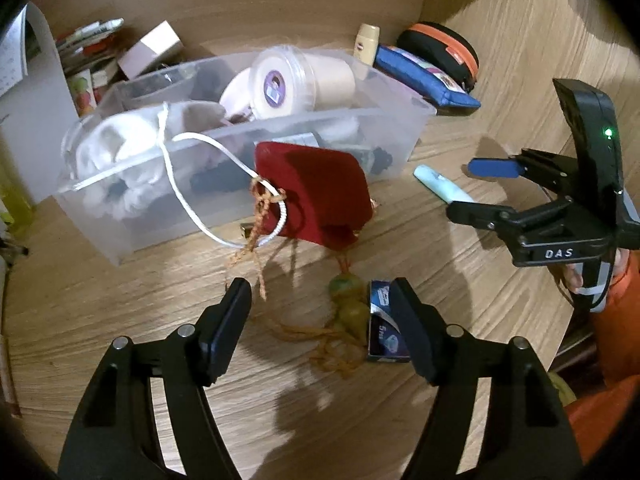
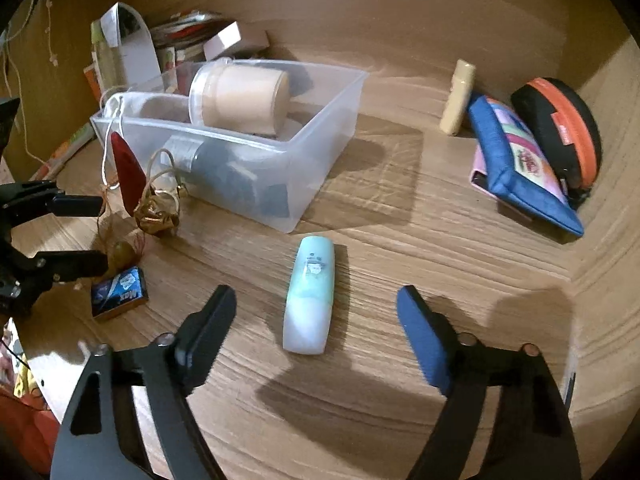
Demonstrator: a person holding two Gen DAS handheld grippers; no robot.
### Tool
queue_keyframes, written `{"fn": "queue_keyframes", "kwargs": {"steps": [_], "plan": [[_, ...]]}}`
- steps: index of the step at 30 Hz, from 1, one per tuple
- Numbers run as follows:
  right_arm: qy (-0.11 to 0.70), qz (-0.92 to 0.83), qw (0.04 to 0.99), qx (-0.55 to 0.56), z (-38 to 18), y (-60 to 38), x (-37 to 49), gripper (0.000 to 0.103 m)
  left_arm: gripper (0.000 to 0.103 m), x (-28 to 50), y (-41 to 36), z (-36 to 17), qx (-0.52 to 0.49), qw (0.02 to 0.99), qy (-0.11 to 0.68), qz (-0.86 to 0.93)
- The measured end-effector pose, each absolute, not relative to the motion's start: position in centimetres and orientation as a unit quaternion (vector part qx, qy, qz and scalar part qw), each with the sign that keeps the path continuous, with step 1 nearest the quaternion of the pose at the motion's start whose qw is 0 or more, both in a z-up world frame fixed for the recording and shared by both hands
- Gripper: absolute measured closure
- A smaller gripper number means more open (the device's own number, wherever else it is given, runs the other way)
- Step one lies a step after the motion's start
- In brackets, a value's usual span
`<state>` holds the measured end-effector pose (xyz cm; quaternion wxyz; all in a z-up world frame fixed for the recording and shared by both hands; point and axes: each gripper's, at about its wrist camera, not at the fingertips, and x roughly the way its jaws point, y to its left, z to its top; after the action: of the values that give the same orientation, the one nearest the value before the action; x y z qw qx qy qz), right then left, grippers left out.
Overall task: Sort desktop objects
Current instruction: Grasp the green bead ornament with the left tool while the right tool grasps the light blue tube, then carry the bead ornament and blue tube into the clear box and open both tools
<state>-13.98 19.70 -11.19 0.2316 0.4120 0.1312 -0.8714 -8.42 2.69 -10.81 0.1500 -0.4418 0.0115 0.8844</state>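
Warm, dim light from above and behind me throws soft dark shadows of my fingers (image 2: 208, 320) across the wood surface (image 2: 400, 240), with pale glare near the bin (image 2: 320, 120), motion-blurred cords, and bowed, black-vignetted fisheye edges.

A clear plastic bin (image 2: 320, 160) stands on the wooden table (image 2: 400, 240), holding a beige-lidded jar (image 2: 240, 98) lying on its side, white cloth (image 1: 120, 144) and dark items. A red velvet pouch (image 1: 316, 192) leans against the bin's front wall, a white cord (image 1: 208, 144) and an orange braided cord (image 1: 260, 216) trailing from it. Nearer, a green bead charm (image 1: 348, 308) touches a small blue box (image 1: 384, 332). A pale mint tube (image 2: 310, 296) lies flat, apart from the bin. A blue pouch (image 2: 520, 168), an orange-black case (image 2: 560, 128) and a cream bottle (image 2: 458, 98) sit together at the far corner.
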Motion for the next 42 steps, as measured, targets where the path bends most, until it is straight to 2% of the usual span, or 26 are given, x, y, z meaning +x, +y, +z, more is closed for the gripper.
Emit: {"fn": "queue_keyframes", "kwargs": {"steps": [4,6,9,14,19,20,42], "plan": [[0.140,-0.866,0.239,0.417,-11.6,19.3,-14.3,0.043,0.052,-9.0,3.0,-11.5,-0.457,0.152,0.016,0.877],[0.139,-0.864,0.239,0.420,-11.8,19.4,-14.5,0.051,0.055,-9.3,2.9,-11.6,-0.459,0.154,0.008,0.875],[0.138,-0.863,0.241,0.423,-12.0,19.5,-14.8,0.057,0.068,-9.5,2.8,-11.6,-0.457,0.148,0.009,0.877],[0.138,-0.861,0.247,0.423,-12.1,19.4,-14.9,0.062,0.077,-9.4,2.8,-11.6,-0.452,0.138,0.020,0.881],[0.135,-0.860,0.257,0.420,-12.2,19.2,-15.1,0.080,0.080,-9.3,2.3,-11.4,-0.451,0.129,0.015,0.883],[0.135,-0.859,0.258,0.421,-12.2,19.2,-15.1,0.080,0.084,-9.3,1.9,-11.4,-0.451,0.126,0.009,0.884],[0.093,-0.895,0.245,0.362,-7.7,20.5,-13.3,0.080,0.084,-5.2,-2.4,-6.5,-0.380,0.076,-0.023,0.922]]}}
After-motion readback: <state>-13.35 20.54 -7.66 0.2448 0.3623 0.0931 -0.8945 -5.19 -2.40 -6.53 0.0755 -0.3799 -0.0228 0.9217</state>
